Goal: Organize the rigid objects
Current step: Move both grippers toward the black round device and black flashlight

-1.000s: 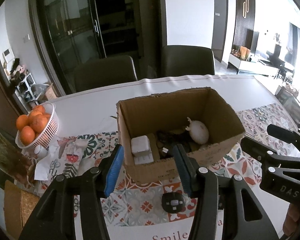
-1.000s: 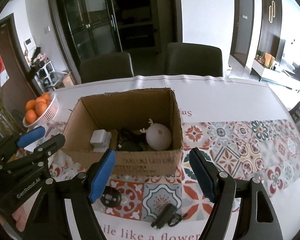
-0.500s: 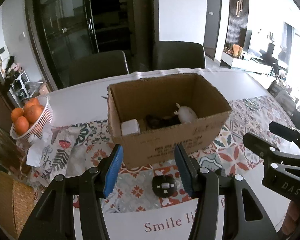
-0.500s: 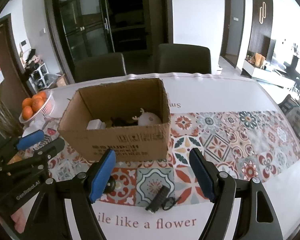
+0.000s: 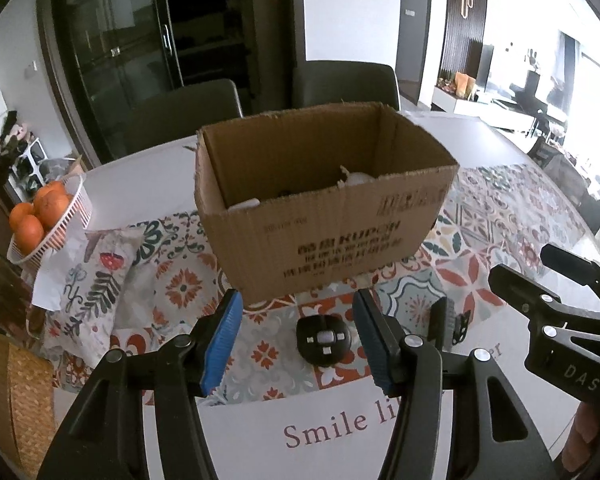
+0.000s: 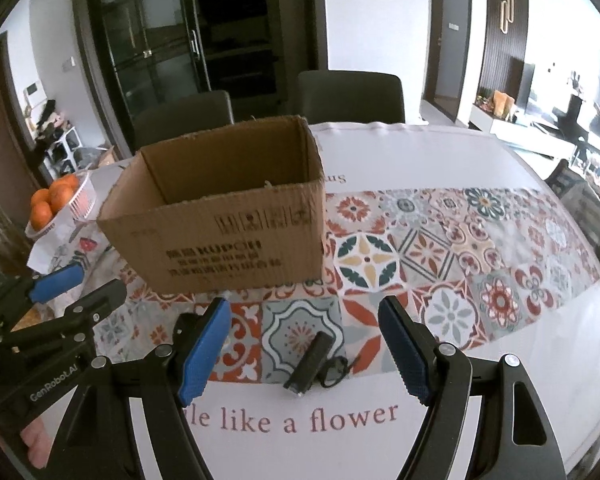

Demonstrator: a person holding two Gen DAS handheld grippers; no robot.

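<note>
Two grippers are angled down over a patterned tablecloth [image 6: 480,240]. The left gripper [image 5: 298,338], jaws apart and just opening wider, frames one round black device [image 5: 324,340]. The right gripper [image 6: 304,354], jaws wide apart, frames one black stick-shaped gadget [image 6: 310,362]. One cardboard box [image 5: 332,232] stands at twelve o'clock; only the left view shows white items inside.

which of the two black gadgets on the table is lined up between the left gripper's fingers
The round black device, with buttons on its face. The long, slim black device lies between the right gripper's fingers instead.
</note>
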